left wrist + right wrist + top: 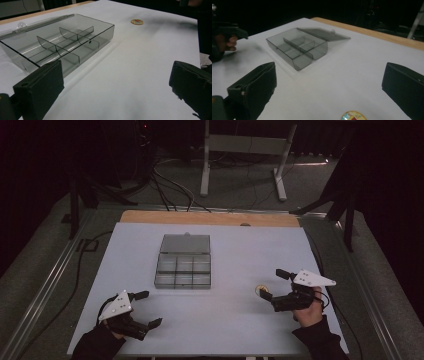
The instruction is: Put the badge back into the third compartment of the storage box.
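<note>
Both tools [145, 309] [274, 284] gape wide, holding nothing

A white desk top [235, 320] is seen from above in a dim room. A strip of bare wood [210, 218] runs along its far edge. Grey carpet [240, 182] lies beyond the desk. On the carpet past the far edge stands a white metal frame [245, 144] with two legs. Dark cables [172, 185] trail across the carpet toward the far edge. A black stand [80, 195] rises off the far left corner, another [345, 202] off the far right corner. A metal rail [42, 292] runs beside the left edge.
</note>
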`<state>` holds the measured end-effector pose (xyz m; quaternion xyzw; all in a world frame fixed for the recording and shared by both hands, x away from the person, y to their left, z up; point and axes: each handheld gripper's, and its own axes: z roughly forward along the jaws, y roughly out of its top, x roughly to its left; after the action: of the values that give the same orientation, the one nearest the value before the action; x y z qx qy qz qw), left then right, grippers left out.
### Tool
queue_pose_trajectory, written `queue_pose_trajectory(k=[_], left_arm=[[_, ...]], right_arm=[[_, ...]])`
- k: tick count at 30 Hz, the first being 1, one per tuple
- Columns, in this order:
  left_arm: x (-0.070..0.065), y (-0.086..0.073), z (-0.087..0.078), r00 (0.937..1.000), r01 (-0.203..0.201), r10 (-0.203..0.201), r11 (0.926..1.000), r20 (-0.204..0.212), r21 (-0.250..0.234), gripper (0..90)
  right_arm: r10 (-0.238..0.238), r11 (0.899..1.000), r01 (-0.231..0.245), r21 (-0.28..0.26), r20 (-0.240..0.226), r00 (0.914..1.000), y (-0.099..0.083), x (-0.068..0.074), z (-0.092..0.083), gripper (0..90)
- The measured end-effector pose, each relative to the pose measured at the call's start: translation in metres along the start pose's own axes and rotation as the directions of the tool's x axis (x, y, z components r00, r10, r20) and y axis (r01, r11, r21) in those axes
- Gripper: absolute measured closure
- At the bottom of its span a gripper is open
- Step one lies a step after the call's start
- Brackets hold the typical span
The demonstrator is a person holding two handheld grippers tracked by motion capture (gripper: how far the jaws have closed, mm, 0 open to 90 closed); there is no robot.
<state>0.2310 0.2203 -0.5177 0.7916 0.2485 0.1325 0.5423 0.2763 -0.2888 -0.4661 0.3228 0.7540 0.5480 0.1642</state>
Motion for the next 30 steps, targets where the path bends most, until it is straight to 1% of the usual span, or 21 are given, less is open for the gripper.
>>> queue_pose_trajectory(k=[2, 3, 5, 6, 7, 10, 11, 12, 13, 14, 16, 17, 19, 22, 23, 24, 25, 27, 28, 30], left_arm=[[0.0, 0.0, 0.0, 1.0, -0.001, 0.001, 1.0, 0.001, 0.004, 0.0], [0.0, 0.0, 0.0, 1.0, -0.001, 0.001, 1.0, 0.001, 0.001, 0.0], [0.0, 0.0, 0.0, 1.0, 0.001, -0.001, 1.0, 0.002, 0.0, 0.0], [0.0, 0.0, 0.0, 1.0, 0.0, 0.0, 1.0, 0.001, 0.001, 0.0], [0.0, 0.0, 0.0, 1.0, -0.001, 0.001, 1.0, 0.0, 0.003, 0.0], [0.0, 0.0, 0.0, 1.0, 0.002, -0.002, 1.0, 0.002, -0.001, 0.0], [0.0, 0.0, 0.0, 1.0, 0.003, -0.003, 1.0, 0.001, -0.001, 0.0], [0.0, 0.0, 0.0, 1.0, 0.002, -0.002, 1.0, 0.0, 0.0, 0.0], [0.0, 0.0, 0.0, 1.0, 0.001, -0.001, 1.0, 0.001, 0.002, 0.0], [0.0, 0.0, 0.0, 1.0, 0.001, -0.001, 1.0, 0.003, 0.001, 0.0], [0.0, 0.0, 0.0, 1.0, 0.006, -0.006, 1.0, 0.003, -0.003, 0.0], [0.0, 0.0, 0.0, 1.0, 0.005, -0.005, 1.0, 0.003, -0.002, 0.0], [0.0, 0.0, 0.0, 1.0, 0.003, -0.003, 1.0, 0.005, 0.0, 0.0], [0.0, 0.0, 0.0, 1.0, 0.004, -0.004, 1.0, 0.006, -0.004, 0.0], [0.0, 0.0, 0.0, 1.0, 0.004, -0.004, 1.0, 0.006, -0.003, 0.0], [0.0, 0.0, 0.0, 1.0, 0.004, -0.004, 1.0, 0.007, -0.002, 0.0], [0.0, 0.0, 0.0, 1.0, 0.003, -0.003, 1.0, 0.007, -0.004, 0.0], [0.001, 0.0, 0.0, 1.0, 0.006, -0.006, 1.0, 0.007, -0.004, 0.0], [0.001, 0.0, 0.0, 1.0, 0.004, -0.004, 1.0, 0.007, -0.002, 0.0], [0.001, 0.0, 0.0, 0.9999, 0.006, -0.005, 1.0, 0.009, -0.004, 0.0]], right_arm=[[0.003, 1.0, -0.003, 0.002, 0.009, 1.0, 0.0, -0.003, 0.001, 0.0], [0.02, 1.0, -0.021, 0.015, 0.02, 0.9996, 0.0, -0.007, 0.003, 0.0], [0.026, 0.999, -0.027, 0.021, 0.028, 0.9993, 0.0, -0.009, 0.004, 0.0], [0.042, 0.998, -0.044, 0.041, 0.036, 0.9984, 0.0, -0.013, 0.006, 0.0], [0.042, 0.998, -0.044, 0.041, 0.036, 0.9984, 0.0, -0.013, 0.006, 0.0], [0.056, 0.996, -0.059, 0.071, 0.045, 0.9974, -0.001, -0.02, 0.012, 0.0], [0.056, 0.996, -0.059, 0.071, 0.045, 0.9974, -0.001, -0.02, 0.012, 0.0], [0.06, 0.994, -0.064, 0.087, 0.048, 0.997, -0.003, -0.023, 0.015, 0.0], [0.06, 0.994, -0.064, 0.087, 0.048, 0.997, -0.003, -0.023, 0.015, 0.0], [0.065, 0.993, -0.069, 0.099, 0.049, 0.9967, -0.004, -0.027, 0.017, 0.0], [0.062, 0.992, -0.068, 0.105, 0.056, 0.9965, -0.005, -0.028, 0.019, 0.0], [0.06, 0.99, -0.067, 0.125, 0.06, 0.9964, -0.006, -0.03, 0.021, 0.0], [0.053, 0.989, -0.061, 0.132, 0.063, 0.9966, -0.007, -0.031, 0.022, 0.0], [0.06, 0.981, -0.072, 0.179, 0.072, 0.9956, -0.013, -0.038, 0.027, 0.0], [0.06, 0.981, -0.072, 0.179, 0.072, 0.9956, -0.013, -0.038, 0.027, 0.0], [0.065, 0.977, -0.08, 0.197, 0.08, 0.9947, -0.015, -0.04, 0.029, 0.0], [0.073, 0.973, -0.092, 0.21, 0.097, 0.9926, -0.017, -0.042, 0.031, 0.0], [0.09, 0.966, -0.113, 0.233, 0.108, 0.9901, -0.022, -0.045, 0.034, 0.0], [0.099, 0.959, -0.126, 0.254, 0.115, 0.9884, -0.026, -0.046, 0.037, 0.0], [0.089, 0.955, -0.118, 0.27, 0.12, 0.9889, -0.028, -0.045, 0.039, 0.0]])
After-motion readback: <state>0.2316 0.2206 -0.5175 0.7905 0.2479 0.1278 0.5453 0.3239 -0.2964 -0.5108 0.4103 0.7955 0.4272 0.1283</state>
